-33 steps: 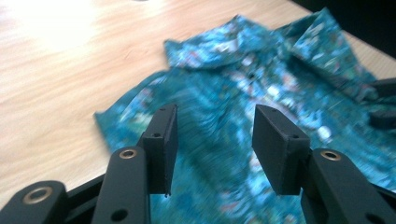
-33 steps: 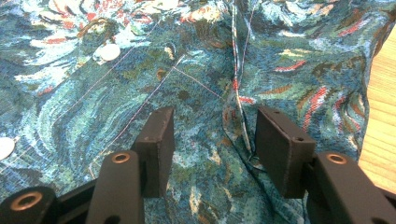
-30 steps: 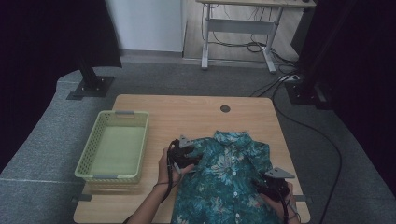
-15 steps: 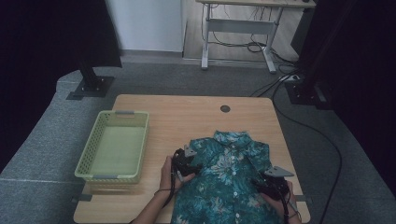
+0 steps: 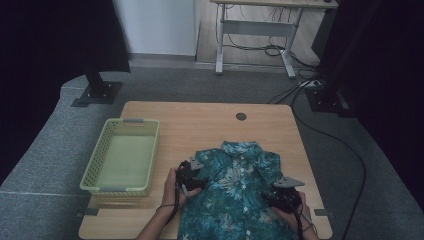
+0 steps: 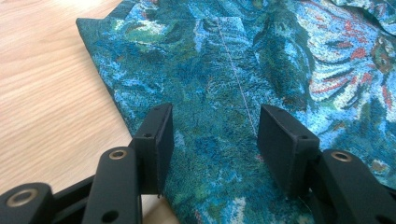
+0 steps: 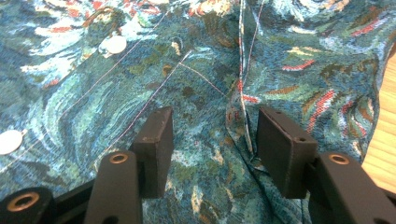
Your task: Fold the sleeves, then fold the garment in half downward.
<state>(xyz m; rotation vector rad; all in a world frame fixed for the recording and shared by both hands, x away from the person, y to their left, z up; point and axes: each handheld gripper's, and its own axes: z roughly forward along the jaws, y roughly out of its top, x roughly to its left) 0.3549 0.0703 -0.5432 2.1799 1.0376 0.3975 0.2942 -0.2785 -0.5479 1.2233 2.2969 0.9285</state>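
Note:
A teal floral short-sleeved shirt (image 5: 235, 195) lies flat on the wooden table (image 5: 200, 125), collar away from me. My left gripper (image 5: 192, 181) rests at the shirt's left sleeve, jaws open over the cloth (image 6: 215, 140) near its edge. My right gripper (image 5: 281, 197) sits on the shirt's right side, jaws open over a seam (image 7: 243, 116) near the button placket, with white buttons (image 7: 114, 44) to the left. Neither gripper pinches any cloth.
A light green plastic basket (image 5: 122, 157) stands at the table's left. A small dark round grommet (image 5: 241, 116) sits near the far edge. Bare wood lies beyond the collar. A desk frame (image 5: 255, 35) and cables (image 5: 330, 135) are on the floor behind.
My left gripper has slid a little toward me along the shirt's left side. The right gripper stays about where it was. The shirt has barely shifted.

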